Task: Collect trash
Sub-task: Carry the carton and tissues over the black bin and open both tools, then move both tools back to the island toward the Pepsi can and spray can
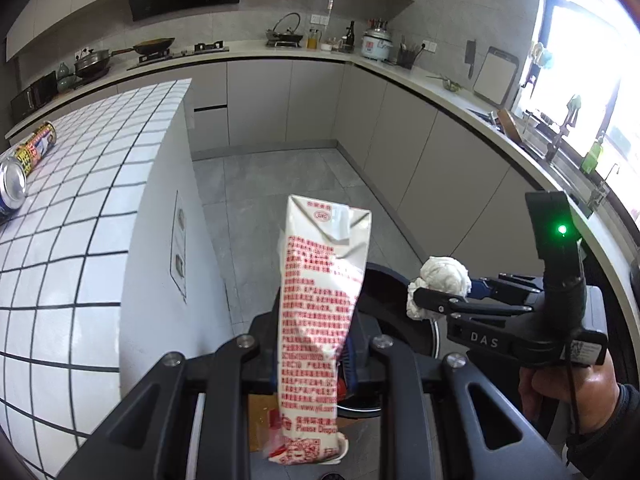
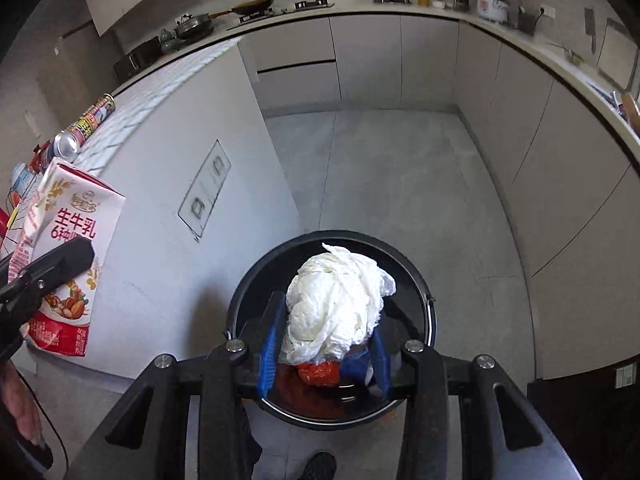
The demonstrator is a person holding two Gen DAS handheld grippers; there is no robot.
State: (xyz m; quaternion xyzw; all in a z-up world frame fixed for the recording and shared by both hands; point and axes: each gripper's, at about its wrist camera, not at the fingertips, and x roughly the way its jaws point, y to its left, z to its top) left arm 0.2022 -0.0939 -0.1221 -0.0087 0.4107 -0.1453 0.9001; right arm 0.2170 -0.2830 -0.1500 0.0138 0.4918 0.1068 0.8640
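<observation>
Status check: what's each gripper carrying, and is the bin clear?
Left gripper shut on milk carton. Right gripper shut on tissue wad, above black bin. Bin mouth unobstructed; cans remain on tiled counter.

- Left gripper (image 1: 316,356): matte black linkage arms with long triangular cut-outs; round silver screw heads at the pivots; blue ribbed pads on the fingers.
- Right gripper (image 2: 324,360): same build — black arms, silver pivot screws, blue ribbed finger pads (image 2: 269,354).
- Right gripper body, seen from the left wrist camera: black housing marked "DAS" in pale letters, a lit green lamp on its upright block, a white printed label, a thin black cable down the grip.
- Right hand (image 1: 560,392): dark sleeve at the wrist.
</observation>
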